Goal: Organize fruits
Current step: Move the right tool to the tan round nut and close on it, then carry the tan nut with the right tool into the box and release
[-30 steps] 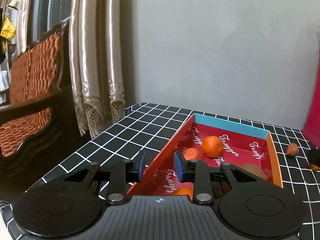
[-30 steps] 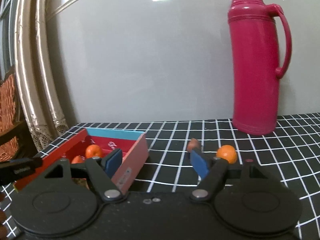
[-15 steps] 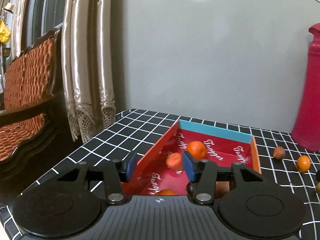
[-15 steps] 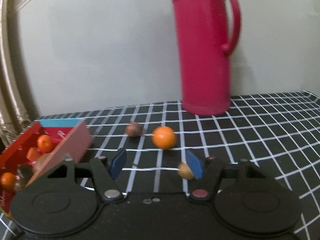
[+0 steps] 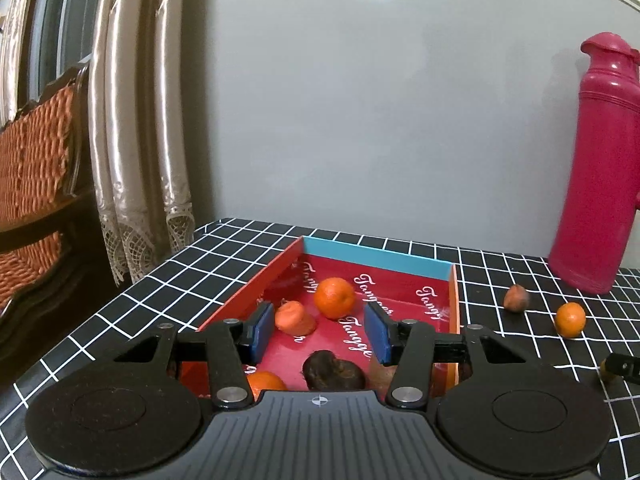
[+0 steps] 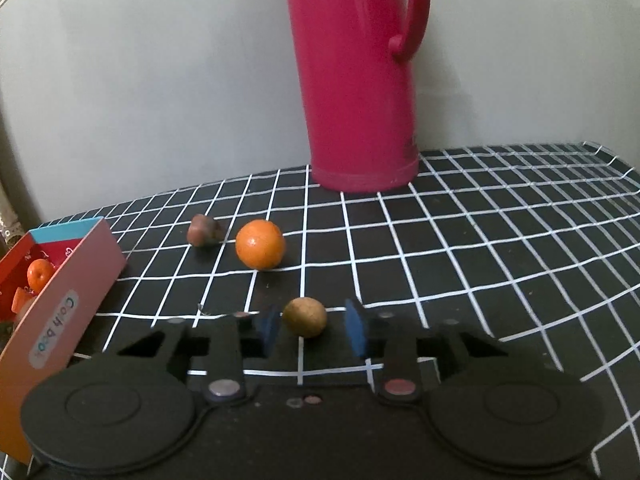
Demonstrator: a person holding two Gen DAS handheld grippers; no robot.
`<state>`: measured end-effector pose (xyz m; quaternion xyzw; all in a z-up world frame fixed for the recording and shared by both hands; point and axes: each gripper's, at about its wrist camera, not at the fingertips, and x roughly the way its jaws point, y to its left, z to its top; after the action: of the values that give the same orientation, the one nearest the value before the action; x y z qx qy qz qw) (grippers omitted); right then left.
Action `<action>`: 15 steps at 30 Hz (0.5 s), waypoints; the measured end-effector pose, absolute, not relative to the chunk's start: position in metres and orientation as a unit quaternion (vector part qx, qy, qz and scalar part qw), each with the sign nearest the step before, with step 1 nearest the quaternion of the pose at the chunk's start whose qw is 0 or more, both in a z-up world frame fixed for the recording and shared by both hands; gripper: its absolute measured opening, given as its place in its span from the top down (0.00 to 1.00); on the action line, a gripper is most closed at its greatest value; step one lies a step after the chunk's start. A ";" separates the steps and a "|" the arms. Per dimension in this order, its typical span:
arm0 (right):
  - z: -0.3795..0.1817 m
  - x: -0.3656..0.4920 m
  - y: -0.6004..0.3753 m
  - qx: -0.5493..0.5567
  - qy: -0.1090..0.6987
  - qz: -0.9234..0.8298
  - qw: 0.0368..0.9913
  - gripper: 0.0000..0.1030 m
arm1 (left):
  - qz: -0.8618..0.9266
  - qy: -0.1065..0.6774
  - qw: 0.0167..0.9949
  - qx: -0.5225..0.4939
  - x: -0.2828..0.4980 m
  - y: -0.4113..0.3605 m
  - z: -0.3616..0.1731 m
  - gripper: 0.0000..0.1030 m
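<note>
Brown fruit [image 6: 304, 317]: small, round, on the counter [image 6: 480, 264], between the right gripper's pads, clear gap on its right side
Right gripper [image 6: 313, 326]: jaws closing, not yet pressing the fruit
Loose fruit: tangerine [image 6: 260, 244] and a shrivelled brown piece [image 6: 204, 230] just beyond, near the pink thermos [image 6: 356, 80]
Red box [image 5: 453, 300]: holds tangerines and dark fruit
Left gripper [image 5: 320, 334]: over the box, partly parted, empty

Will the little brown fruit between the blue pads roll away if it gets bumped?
Probably. The brown fruit looks round and smooth, so a nudge could roll it. The right gripper is closing around it, pads not yet touching. It looks small, likely light.
</note>
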<state>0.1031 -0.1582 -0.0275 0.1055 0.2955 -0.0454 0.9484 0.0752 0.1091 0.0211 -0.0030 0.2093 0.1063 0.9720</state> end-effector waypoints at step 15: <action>-0.032 0.108 -0.137 0.080 0.291 -0.039 0.953 0.76 | 0.127 0.206 0.970 -0.008 0.073 0.125 0.023 0.51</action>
<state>0.1081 -0.1370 -0.0320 0.0798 0.2909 -0.0386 0.9526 0.0726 0.1246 0.0232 -0.0076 0.2064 0.1267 0.9702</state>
